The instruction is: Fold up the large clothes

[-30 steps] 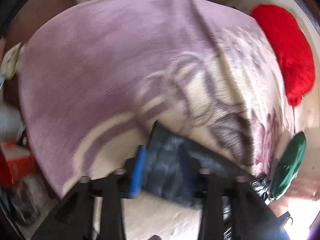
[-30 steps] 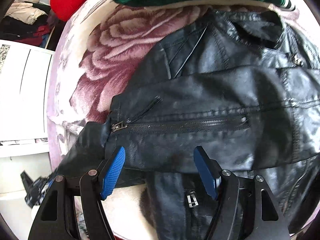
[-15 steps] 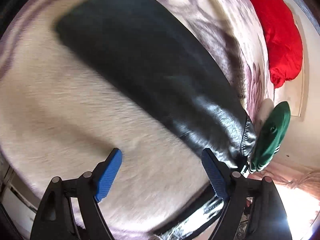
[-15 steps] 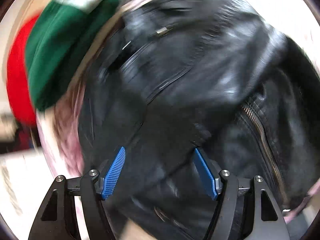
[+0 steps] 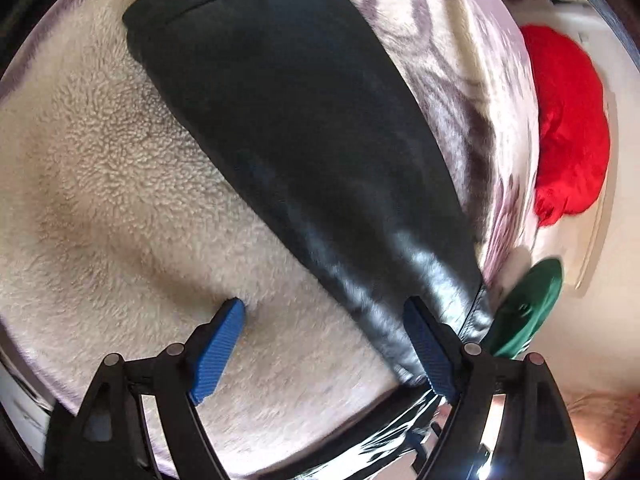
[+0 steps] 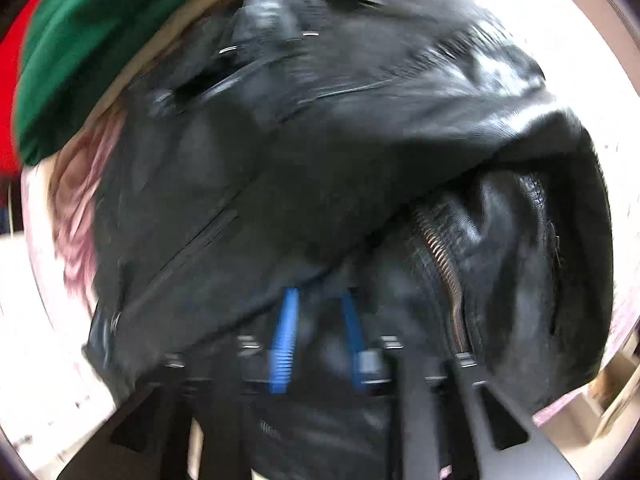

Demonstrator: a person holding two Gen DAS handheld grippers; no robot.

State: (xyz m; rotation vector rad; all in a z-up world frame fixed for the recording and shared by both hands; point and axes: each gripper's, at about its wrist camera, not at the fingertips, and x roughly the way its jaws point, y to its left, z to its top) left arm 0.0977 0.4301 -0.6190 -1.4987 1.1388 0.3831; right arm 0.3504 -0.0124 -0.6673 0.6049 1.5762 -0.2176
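Item: black leather jacket (image 6: pixel 320 168), large, lying on a fleecy blanket (image 5: pixel 120 208) with a purple flower print toward its far side. The body with its zip (image 6: pixel 440 264) fills the right wrist view; one sleeve (image 5: pixel 304 152) stretches flat and straight across the cream part of the blanket in the left wrist view, laid out so it can be turned in over the body.

Left gripper (image 5: pixel 324 344): fingers spread wide, nothing between them. It hangs low over the blanket, with the right fingertip at the sleeve's edge and the left over bare fleece. Judged to be lined up for a hold near the upper sleeve.

Right gripper (image 6: pixel 318 320): blue pads drawn close together with a fold of jacket leather pinched between them. The picture is smeared by motion, so how deep the bite goes cannot be made out. The pinch appears meant to lift or carry a panel of the body over for a fold.

Other stock: green garment (image 6: pixel 92 52) beside the jacket's collar end, touching or nearly so; red garment (image 5: pixel 568 120) farther off at the blanket's edge. Both sit apart from the working area, seemingly set aside.

Progress: fold judged early; jacket not yet compact.
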